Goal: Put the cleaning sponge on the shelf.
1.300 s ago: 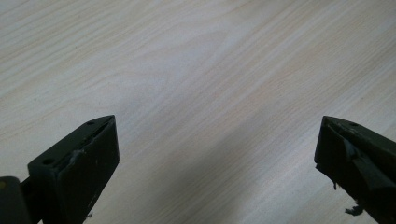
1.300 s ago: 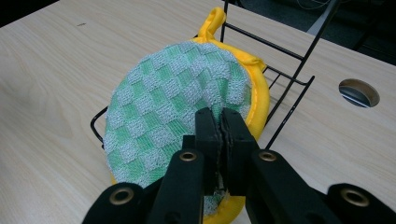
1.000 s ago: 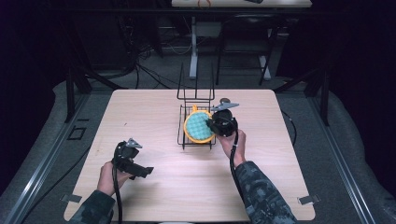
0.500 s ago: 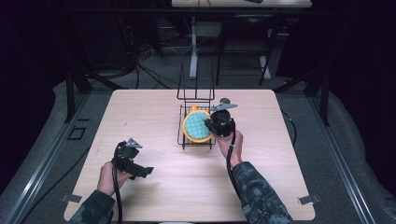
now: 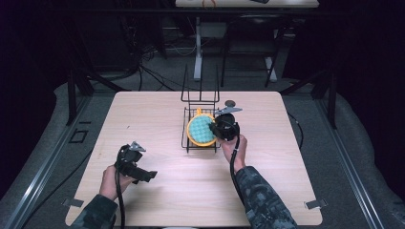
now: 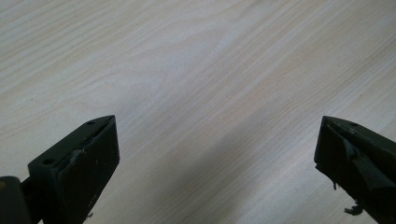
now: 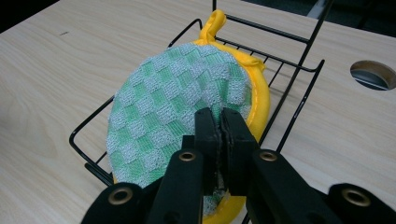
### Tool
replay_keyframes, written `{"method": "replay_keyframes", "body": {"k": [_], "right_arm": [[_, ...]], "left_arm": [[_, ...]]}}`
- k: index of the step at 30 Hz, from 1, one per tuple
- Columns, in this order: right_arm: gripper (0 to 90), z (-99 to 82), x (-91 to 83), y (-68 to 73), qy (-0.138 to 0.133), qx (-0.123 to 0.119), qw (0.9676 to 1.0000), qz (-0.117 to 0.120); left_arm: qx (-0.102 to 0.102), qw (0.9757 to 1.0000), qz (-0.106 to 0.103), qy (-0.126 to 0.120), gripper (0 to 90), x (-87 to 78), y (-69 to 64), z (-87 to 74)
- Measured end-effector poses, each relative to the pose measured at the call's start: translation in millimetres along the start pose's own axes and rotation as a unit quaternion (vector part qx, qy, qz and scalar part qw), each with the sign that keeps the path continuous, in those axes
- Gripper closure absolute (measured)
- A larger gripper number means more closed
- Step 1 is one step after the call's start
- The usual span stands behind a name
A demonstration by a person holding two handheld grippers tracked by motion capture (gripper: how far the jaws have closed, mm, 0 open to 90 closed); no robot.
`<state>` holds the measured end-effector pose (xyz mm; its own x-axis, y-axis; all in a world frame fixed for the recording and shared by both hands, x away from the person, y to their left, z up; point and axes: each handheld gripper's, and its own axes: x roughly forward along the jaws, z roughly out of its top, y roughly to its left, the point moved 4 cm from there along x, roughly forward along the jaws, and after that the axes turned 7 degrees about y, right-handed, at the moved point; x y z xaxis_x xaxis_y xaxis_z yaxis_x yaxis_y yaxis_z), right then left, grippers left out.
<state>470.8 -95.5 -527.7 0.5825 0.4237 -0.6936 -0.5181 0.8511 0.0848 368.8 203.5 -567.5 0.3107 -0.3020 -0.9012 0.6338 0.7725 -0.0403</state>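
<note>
Here, the pale wooden table (image 5: 162, 109) takes up most of the high view, with a small round hole (image 5: 230, 102) near its far edge. At its middle stands a black wire rack (image 5: 199, 99) whose tall back rises on the far side. In the rack's low tray lies a round pot holder (image 5: 200, 130), green-and-white checked on its face with a yellow border and a yellow loop (image 7: 215, 21) that pokes up at its far rim; it leans tilted, with its far edge against the rack's wires. The right gripper (image 7: 219, 122) sits at the pot holder's right edge, just beside the rack, and its jaws are pressed together with the padded rim of the pot holder nipped between them. The left gripper (image 5: 133, 164) is well apart from all this, near the table's front left, held low over bare wood; in its own view its jaws stand spread wide with nothing between them but the table's grain.
</note>
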Motion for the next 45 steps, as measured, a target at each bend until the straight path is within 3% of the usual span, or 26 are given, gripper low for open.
{"method": "replay_keyframes", "body": {"k": [10, 19, 28, 33, 37, 45], "right_arm": [[86.2, -4.1, 6.0, -3.1, 0.007, 0.005, 1.0000, -0.004], [86.1, -7.0, 11.2, -5.3, 0.005, 0.024, 0.9996, -0.014], [84.9, -9.8, 19.4, -3.5, 0.023, 0.014, 0.9994, -0.021], [85.4, -8.8, 21.8, -3.2, 0.019, 0.010, 0.9992, -0.035], [85.5, -9.0, 25.5, -3.9, 0.012, 0.021, 0.9989, -0.041], [71.4, -11.2, 21.8, -6.6, 0.014, 0.028, 0.9993, -0.018]], "left_arm": [[0.000, 1.0000, -0.003, 0.002, 0.2, 0.3, -0.2, 0.0], [0.003, 1.0000, -0.005, 0.007, 0.1, 1.5, -0.8, 0.0], [0.005, 0.9999, -0.007, 0.009, 0.1, 1.9, -1.0, 0.1], [0.004, 0.9999, -0.007, 0.007, 0.1, 1.7, -0.9, -0.1], [0.005, 0.9999, -0.007, 0.008, 0.1, 1.7, -0.6, -0.1], [0.003, 0.9999, -0.007, 0.009, 0.1, 2.1, -1.5, 0.2]]}}
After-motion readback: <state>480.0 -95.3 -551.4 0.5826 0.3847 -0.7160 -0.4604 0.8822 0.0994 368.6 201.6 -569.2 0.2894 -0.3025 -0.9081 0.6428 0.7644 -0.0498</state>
